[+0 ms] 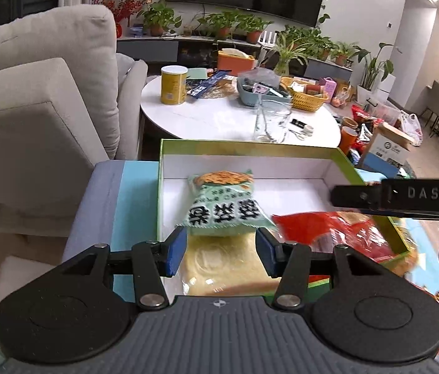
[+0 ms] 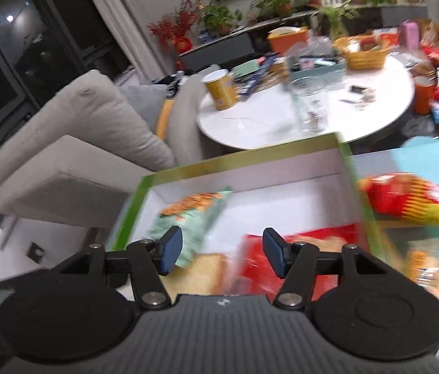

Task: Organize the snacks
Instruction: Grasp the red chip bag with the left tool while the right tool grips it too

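At the bottom centre of the left wrist view, the left gripper is standing open, empty, over a pale yellow packet. Just beyond, a green snack bag is lying inside the green-rimmed box, with a red packet at lower right. The right gripper is likewise hanging open above the box. Outside, centre right, a red-yellow bag is lying. Farther up, a white round table is carrying a yellow canister.

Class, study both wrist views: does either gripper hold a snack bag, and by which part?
Neither holds anything. The left gripper is open before the green snack bag; the right gripper is open above the box.
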A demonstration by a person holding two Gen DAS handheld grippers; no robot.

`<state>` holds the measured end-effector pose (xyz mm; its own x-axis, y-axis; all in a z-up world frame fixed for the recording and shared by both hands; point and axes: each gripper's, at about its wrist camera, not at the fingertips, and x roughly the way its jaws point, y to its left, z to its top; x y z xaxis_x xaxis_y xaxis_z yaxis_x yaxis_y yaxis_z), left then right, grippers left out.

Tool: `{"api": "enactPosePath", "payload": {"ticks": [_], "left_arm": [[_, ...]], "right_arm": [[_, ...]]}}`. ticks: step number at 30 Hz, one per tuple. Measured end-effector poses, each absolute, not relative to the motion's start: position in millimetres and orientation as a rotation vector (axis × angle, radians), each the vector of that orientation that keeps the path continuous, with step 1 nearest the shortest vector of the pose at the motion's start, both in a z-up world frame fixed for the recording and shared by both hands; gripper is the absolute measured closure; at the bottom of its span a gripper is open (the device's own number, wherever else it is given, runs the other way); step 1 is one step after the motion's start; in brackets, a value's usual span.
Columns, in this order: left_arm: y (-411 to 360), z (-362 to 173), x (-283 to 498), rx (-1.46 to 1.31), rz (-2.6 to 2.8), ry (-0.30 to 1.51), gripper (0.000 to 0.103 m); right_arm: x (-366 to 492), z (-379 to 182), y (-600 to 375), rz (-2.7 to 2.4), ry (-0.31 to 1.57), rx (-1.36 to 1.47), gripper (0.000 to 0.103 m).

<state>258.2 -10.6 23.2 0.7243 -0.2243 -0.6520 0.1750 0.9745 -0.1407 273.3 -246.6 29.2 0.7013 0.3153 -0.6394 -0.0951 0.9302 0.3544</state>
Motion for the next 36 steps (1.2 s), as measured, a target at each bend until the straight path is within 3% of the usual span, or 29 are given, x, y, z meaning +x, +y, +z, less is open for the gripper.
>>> {"api": "enactPosePath", "payload": {"ticks": [16, 29, 36], "left_arm": [[-45, 17, 189, -0.047, -0.288, 0.770, 0.052], [-52, -5, 146, -0.054, -0.325, 0.839, 0.052], [-62, -9, 136, -0.030, -0.378, 0.855, 0.052]], "right_arm": [[193, -1, -341, 0.082, 0.845, 0.418, 0.027], [151, -25, -303, 0.242, 0.948, 0.502, 0.025], [128, -10, -309, 0.214, 0.871, 0.469, 0.025]]}}
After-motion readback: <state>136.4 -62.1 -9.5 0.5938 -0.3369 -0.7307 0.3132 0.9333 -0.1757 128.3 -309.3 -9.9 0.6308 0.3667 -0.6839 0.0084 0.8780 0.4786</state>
